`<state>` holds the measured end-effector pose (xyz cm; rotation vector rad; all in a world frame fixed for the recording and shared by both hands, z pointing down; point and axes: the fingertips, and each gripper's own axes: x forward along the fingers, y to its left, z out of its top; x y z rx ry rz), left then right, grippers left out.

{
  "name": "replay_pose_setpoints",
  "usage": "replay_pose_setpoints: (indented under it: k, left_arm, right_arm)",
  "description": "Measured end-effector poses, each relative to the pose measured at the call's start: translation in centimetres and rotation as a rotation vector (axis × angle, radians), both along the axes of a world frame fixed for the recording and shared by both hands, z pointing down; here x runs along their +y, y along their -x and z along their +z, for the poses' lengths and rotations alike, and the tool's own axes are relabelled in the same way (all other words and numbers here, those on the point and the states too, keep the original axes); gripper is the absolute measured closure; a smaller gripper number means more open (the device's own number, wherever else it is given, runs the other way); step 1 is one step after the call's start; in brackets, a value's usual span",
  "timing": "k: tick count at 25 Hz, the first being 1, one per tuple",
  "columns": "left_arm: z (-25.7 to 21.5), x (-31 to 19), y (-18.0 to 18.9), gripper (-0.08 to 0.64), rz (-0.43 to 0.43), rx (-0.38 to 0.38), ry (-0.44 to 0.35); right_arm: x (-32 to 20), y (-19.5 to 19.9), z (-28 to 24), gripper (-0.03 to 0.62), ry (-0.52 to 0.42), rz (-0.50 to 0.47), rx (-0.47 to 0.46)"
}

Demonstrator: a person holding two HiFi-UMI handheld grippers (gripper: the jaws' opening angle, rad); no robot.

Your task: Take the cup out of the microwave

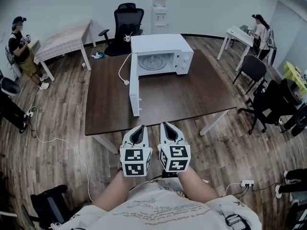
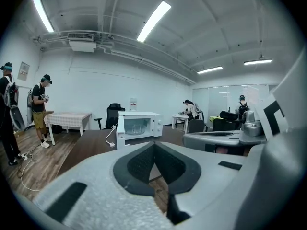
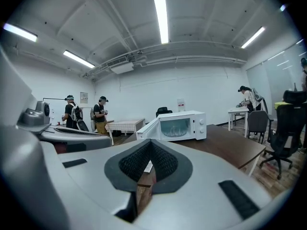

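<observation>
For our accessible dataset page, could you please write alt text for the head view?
A white microwave stands with its door swung open on a dark brown table, seen from above. Near the table's front edge, a person holds the left gripper and right gripper side by side, jaws shut and empty, pointing toward it.

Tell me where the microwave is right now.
In the head view the microwave stands upper centre, at the far end of the brown table, its door swung open, a black office chair just behind it.
</observation>
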<state>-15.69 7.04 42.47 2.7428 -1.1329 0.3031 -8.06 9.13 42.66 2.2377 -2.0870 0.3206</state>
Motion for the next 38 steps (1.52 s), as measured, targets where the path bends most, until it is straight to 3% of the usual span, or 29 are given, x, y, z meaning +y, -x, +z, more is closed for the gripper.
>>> replay_pose_setpoints:
  k: [22, 38]
  left_arm:
    - [0.3, -13.5, -13.6, 0.546, 0.000, -0.046, 0.005]
    - [0.1, -23.4, -19.5, 0.546, -0.142, -0.055, 0.014]
  right_arm:
    - [-13.4, -12.7, 0.5, 0.578, -0.018, -0.034, -0.043]
    - [-24.3, -19.5, 0.5, 0.578, 0.029, -0.129, -0.032]
